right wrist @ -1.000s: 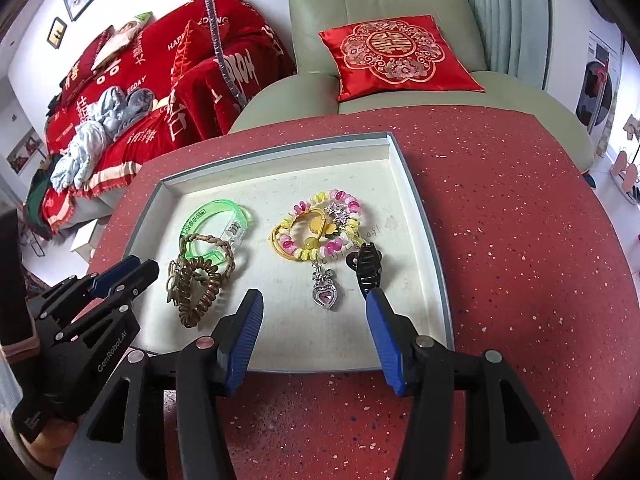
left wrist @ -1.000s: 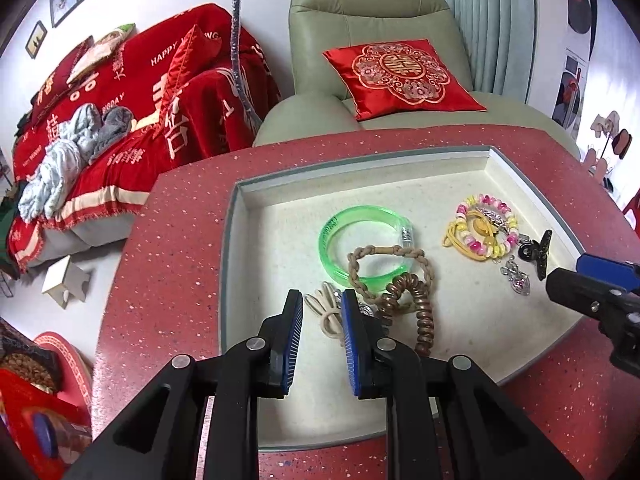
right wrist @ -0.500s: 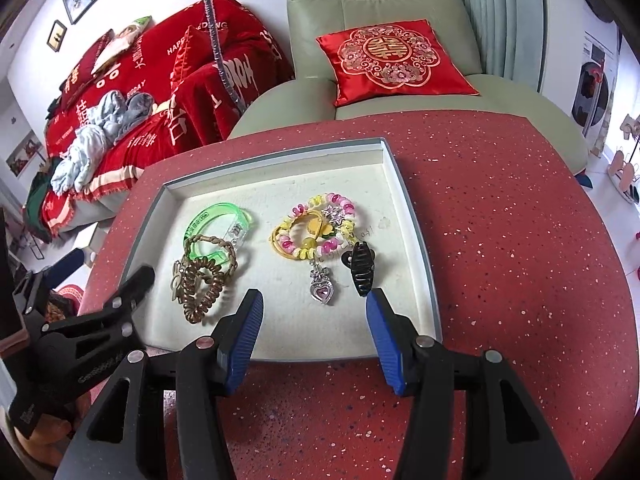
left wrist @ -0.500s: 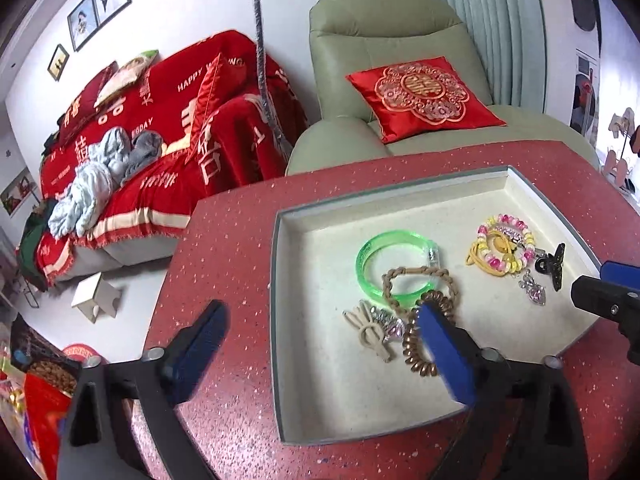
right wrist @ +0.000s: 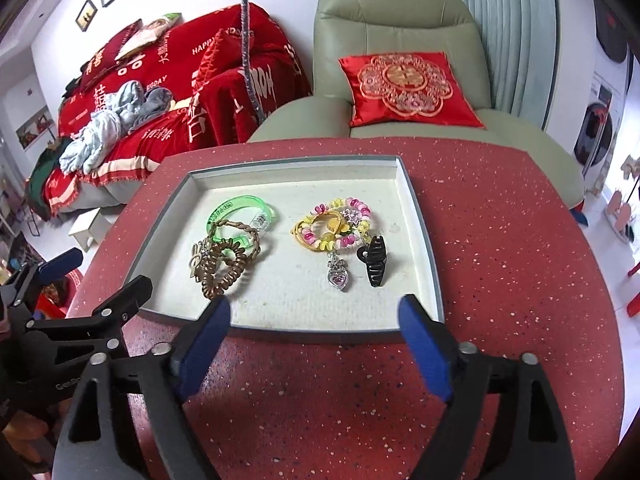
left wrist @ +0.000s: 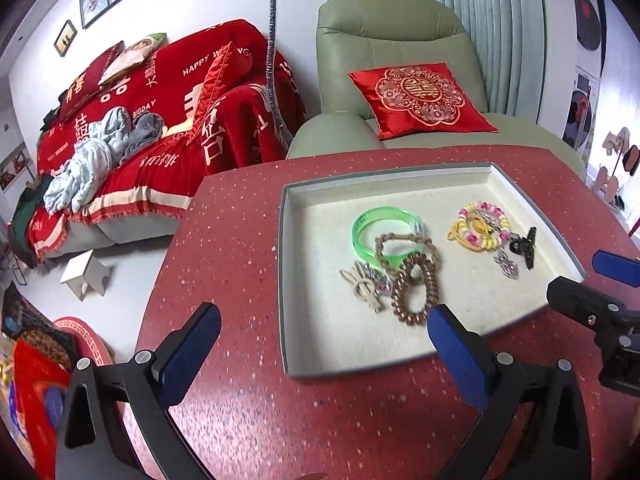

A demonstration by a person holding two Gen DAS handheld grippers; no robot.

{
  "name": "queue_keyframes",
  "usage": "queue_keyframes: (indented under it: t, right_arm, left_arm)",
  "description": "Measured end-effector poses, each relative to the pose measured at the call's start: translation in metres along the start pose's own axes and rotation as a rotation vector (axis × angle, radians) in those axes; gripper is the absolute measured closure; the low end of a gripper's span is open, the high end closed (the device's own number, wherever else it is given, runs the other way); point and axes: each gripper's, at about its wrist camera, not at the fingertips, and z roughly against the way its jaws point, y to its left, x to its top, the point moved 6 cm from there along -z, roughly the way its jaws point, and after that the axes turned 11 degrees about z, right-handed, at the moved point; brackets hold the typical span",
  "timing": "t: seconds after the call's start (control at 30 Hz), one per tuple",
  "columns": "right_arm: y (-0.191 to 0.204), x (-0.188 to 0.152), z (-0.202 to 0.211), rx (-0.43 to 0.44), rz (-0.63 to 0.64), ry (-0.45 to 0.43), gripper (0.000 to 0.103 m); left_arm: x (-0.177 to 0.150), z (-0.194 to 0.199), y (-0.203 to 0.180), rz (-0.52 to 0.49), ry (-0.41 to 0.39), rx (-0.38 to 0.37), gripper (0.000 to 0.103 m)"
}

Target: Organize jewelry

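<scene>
A grey tray (left wrist: 282,280) with a cream lining sits on the red speckled table (left wrist: 224,248). In its left half lie a green bangle (left wrist: 362,232), a brown braided bracelet (left wrist: 432,246), a brown coil hair tie (left wrist: 414,318) and a beige hair clip (left wrist: 362,286). In its right half a pink and yellow bead bracelet (right wrist: 352,206), a silver heart pendant (right wrist: 338,278) and a black claw clip (right wrist: 376,262) lie together. My left gripper (left wrist: 320,320) hangs open over the tray's near left corner, holding nothing. My right gripper (right wrist: 314,308) is opening above the near rim, also holding nothing.
A green armchair (left wrist: 392,36) with a red cushion (left wrist: 420,98) stands behind the table. A sofa under a red throw (left wrist: 152,120) is at the left, with a small white stool (left wrist: 86,274) on the floor. The right gripper (left wrist: 580,276) shows at the left wrist view's right edge.
My left gripper went from nearly shut beside the beige clip to wide open and drew back from the tray. The right gripper's jaws spread wider and it also pulled back a little.
</scene>
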Motion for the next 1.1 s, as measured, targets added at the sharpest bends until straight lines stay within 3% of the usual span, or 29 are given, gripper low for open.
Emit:
queue_keyframes:
  t: [0.07,0.13,0.33,0.7,1.1]
  right_arm:
    - [0.001,-0.004,0.008,-0.015,0.005,-0.031,0.012]
    - [0.002,-0.006,0.015,-0.027,0.006,-0.057,0.0]
    - [0.002,-0.016,0.037,-0.048,-0.005,-0.142,0.0]
    - [0.001,-0.041,0.048,-0.096,0.004,-0.125,0.0]
    - [-0.001,-0.046,0.056,-0.129,0.015,-0.133,0.0]
  left_arm:
    - [-0.005,0.006,0.002,0.019,0.0,-0.003,0.0]
    - [-0.01,0.012,0.003,0.04,-0.002,-0.008,0.0]
    - [-0.024,0.032,0.005,0.069,-0.037,-0.008,0.0]
    - [-0.04,0.063,0.008,0.102,-0.125,0.008,0.0]
    - [-0.052,0.064,0.005,0.087,-0.114,0.033,0.0]
